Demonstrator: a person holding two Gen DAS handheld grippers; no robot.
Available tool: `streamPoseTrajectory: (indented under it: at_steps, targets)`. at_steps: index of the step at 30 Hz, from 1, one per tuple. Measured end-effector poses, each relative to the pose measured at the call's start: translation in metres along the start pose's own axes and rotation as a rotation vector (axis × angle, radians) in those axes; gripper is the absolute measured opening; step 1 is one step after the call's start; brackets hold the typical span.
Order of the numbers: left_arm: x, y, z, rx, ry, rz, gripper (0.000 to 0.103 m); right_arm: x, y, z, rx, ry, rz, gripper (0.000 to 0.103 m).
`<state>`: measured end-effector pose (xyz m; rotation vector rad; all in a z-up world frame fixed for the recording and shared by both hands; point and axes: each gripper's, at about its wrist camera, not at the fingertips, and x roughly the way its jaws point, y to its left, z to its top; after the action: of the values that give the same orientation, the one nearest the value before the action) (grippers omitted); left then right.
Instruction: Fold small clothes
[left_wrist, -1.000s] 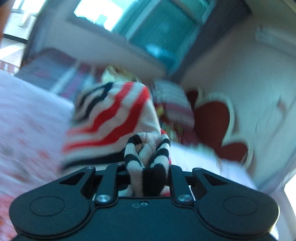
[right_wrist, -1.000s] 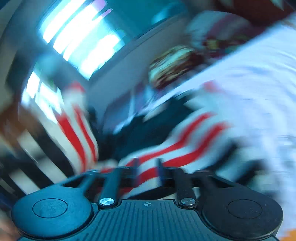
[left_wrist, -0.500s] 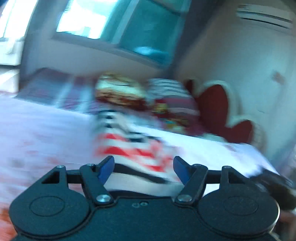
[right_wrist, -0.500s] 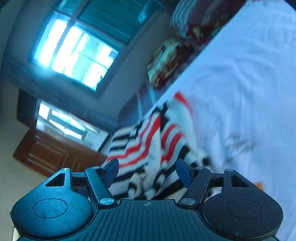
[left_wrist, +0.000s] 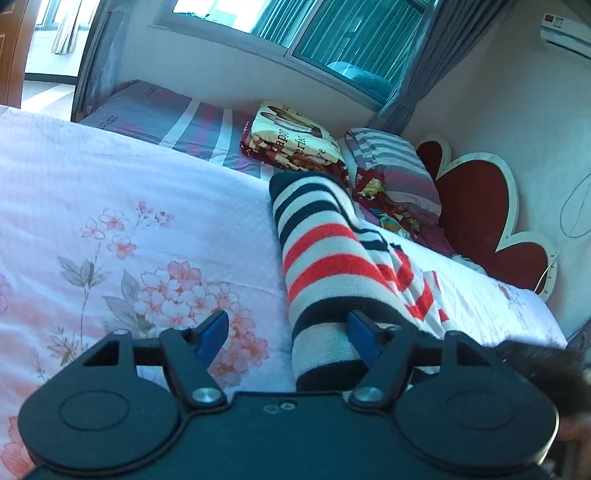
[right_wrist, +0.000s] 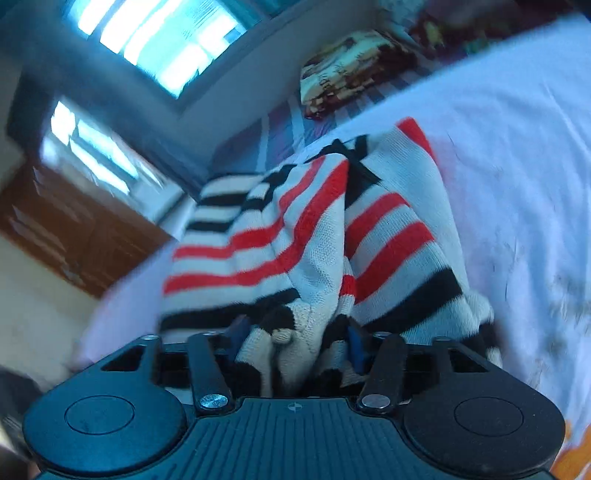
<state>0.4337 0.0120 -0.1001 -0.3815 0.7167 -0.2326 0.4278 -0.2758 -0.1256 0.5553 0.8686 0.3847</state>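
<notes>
Grippers both tilt down toward the bed (left_wrist: 110, 192), each camera looking along its fingers at the striped sweater (left_wrist: 325, 258).

Your left gripper (left_wrist: 288, 332) is released: blue pads stand wide apart, and the jaws opened within the last second. Its right pad (left_wrist: 364, 334) sits against the near black-and-white end of a folded strip of sweater; the left pad (left_wrist: 212, 332) hangs over bare floral sheet, clear of the cloth. That strip runs away from you, red bands in the middle, dark bands at the far end.

Your right gripper (right_wrist: 295, 336) has just been closing, with a bunched fold of sweater between the jaws. Both blue pads are partly buried in knit and appear to press it from either side; the picture is blurred, so contact is likely but not crisp. Beyond the jaws the sweater fans out over the white sheet (right_wrist: 509, 155), red stripes then dark ones.

No containers in view.

Sweater lies on the bed, directly ahead of and touching both grippers. Behind it near the window: a folded printed blanket (left_wrist: 291, 136), a striped pillow (left_wrist: 391, 162), and a red headboard (left_wrist: 476, 206).
</notes>
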Motion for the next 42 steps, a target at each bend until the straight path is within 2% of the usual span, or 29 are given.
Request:
streamPoseTrajectory:
  at_steps: [2,5,6,9,12,14,15,18,22,25,27,28,29,31,33,37,39,40,42]
  targets:
    - [-0.002,0.002,0.005,0.006,-0.051,-0.064,0.068,0.002,0.017,-0.006,-0.154,-0.027,-0.064,0.029]
    - [0.011,-0.002,0.009,0.05,-0.011,-0.034,0.068,-0.005,0.038,-0.018,-0.364,-0.102,-0.128,0.026]
    - [0.011,-0.004,0.01,0.058,-0.016,-0.049,0.068,-0.01,0.044,-0.022,-0.426,-0.137,-0.145,0.025]
    - [0.017,-0.018,0.014,0.104,-0.015,-0.066,0.066,-0.03,0.047,-0.026,-0.504,-0.227,-0.177,0.025]
    - [0.033,-0.042,0.012,0.189,0.03,-0.048,0.068,-0.038,0.027,-0.028,-0.48,-0.245,-0.2,0.025]
    - [0.052,-0.059,0.005,0.243,0.104,-0.004,0.068,-0.021,0.004,-0.026,-0.405,-0.178,-0.224,0.025]
    - [0.058,-0.066,0.001,0.262,0.118,0.001,0.068,-0.014,-0.009,-0.028,-0.362,-0.15,-0.23,0.025]
    - [0.063,-0.08,-0.004,0.328,0.113,0.045,0.069,-0.022,-0.02,-0.037,-0.321,-0.168,-0.211,0.025]
    - [0.061,-0.072,-0.003,0.317,0.126,0.022,0.07,-0.03,-0.024,-0.044,-0.291,-0.179,-0.197,0.025]
    - [0.064,-0.072,0.002,0.311,0.144,0.027,0.07,-0.036,-0.026,-0.032,-0.235,-0.171,-0.171,0.027]
    - [0.058,-0.07,0.01,0.304,0.139,0.004,0.065,-0.049,-0.024,-0.023,-0.196,-0.198,-0.142,0.036]
    - [0.049,-0.068,0.014,0.292,0.101,-0.024,0.065,-0.056,-0.023,-0.019,-0.179,-0.226,-0.134,0.043]
    - [0.042,-0.064,0.019,0.273,0.065,-0.049,0.065,-0.06,-0.027,-0.012,-0.164,-0.245,-0.123,0.043]
    - [0.04,-0.056,0.028,0.249,0.046,-0.04,0.065,-0.059,-0.039,0.006,-0.09,-0.237,-0.095,0.043]
    - [0.049,-0.051,0.034,0.239,0.064,-0.02,0.065,-0.051,-0.052,0.024,-0.023,-0.216,-0.046,0.043]
    - [0.07,-0.038,0.037,0.186,0.108,-0.022,0.067,-0.034,-0.06,0.046,-0.01,-0.195,-0.058,0.043]
    - [0.078,-0.036,0.037,0.17,0.126,-0.021,0.067,-0.032,-0.061,0.053,-0.03,-0.235,-0.078,0.019]
    - [0.081,-0.038,0.036,0.169,0.134,-0.021,0.067,-0.03,-0.062,0.056,-0.045,-0.23,-0.067,0.01]
    - [0.089,-0.042,0.034,0.188,0.15,-0.013,0.067,-0.027,-0.059,0.059,-0.097,-0.234,-0.074,0.01]
